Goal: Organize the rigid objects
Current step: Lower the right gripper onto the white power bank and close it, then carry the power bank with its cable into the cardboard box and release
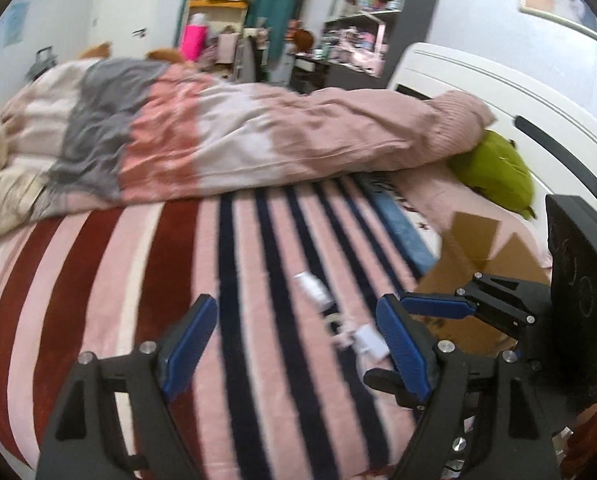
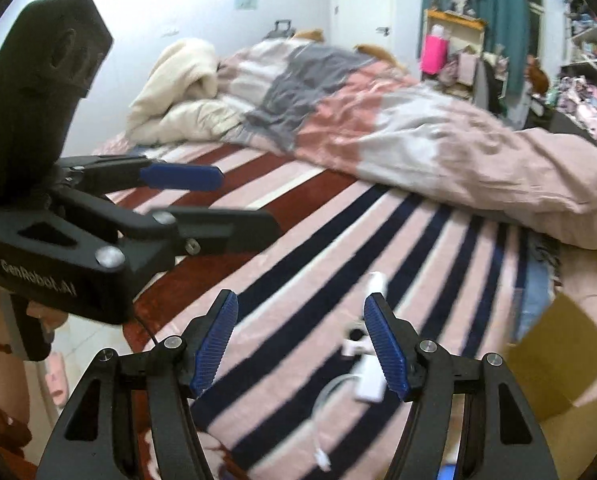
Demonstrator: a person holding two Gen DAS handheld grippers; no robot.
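Fingers on the left gripper spread wide, nothing between them; right gripper gapes empty too. Small white plugs and a cable lie loose on the striped blanket, just ahead of both. Cardboard box beside them, rumpled duvet behind. "GenRobot.AI" reads on the left gripper's body.
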